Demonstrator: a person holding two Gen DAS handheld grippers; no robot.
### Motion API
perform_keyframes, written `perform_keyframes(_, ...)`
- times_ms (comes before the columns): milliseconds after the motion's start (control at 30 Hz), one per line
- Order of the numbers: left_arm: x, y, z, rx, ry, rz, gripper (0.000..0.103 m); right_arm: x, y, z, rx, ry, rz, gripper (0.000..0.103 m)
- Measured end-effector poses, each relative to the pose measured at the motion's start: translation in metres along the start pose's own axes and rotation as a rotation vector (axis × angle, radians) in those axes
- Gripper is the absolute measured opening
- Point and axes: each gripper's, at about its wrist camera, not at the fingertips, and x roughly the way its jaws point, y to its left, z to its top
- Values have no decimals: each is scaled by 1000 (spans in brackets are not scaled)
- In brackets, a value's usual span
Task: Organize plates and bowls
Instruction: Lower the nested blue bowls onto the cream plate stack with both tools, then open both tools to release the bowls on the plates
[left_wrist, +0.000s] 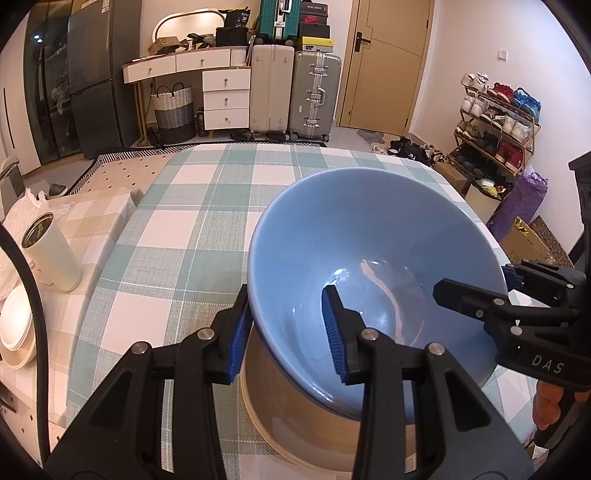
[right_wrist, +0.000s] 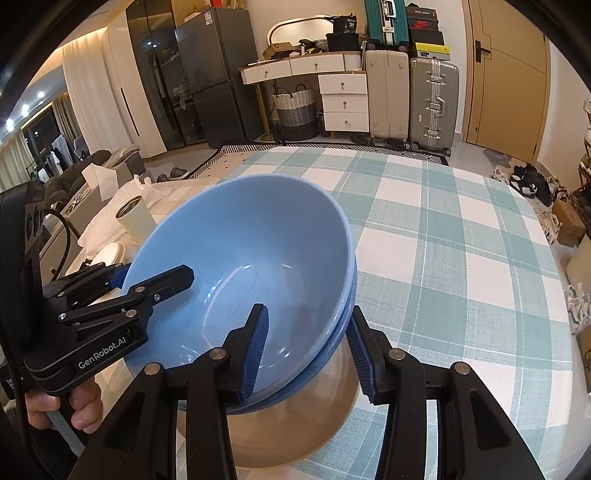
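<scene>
Both jaws astride blue bowl (left_wrist: 373, 266) rim

bowl (left_wrist: 369, 236): blue | lower bowl (right_wrist: 295, 424): beige | tablecloth (left_wrist: 207, 229): teal-white check | cup (left_wrist: 55, 258): cream

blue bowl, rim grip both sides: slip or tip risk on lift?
Blue bowl looks glazed and glossy, so the pads may slip. It sits tilted on the beige bowl; likely tips if either side releases. Rigid, probably ceramic: chips if dropped.
</scene>
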Motion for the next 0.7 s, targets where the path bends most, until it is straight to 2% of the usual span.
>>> perform_keyframes(200,1,0,0,2,7,0,38,0,1,0,-6,-4,4,47)
perform_keyframes(267,1,-1,1,9,2,4,43,-2,1,1,-13,-15,6,49)
perform_keyframes(367,-2,-1,1,20,-11,3,56,-3,2,2,-22,-21,4,54)
perform_keyframes(433,-6,-1,2,23,-26,6,68,-4,0,3,-16,-29,-7,61)
perform_keyframes(500,-11,0,1,25,-39,0,75,-6,-2,2,-11,-33,-4,71)
perform_keyframes(600,-16,3,1,28,-55,-26,79,-13,-5,0,-22,-50,-16,86)
perform_keyframes(700,-19,3,0,46,-66,-18,81,-21,-8,-4,-39,-62,-40,91)
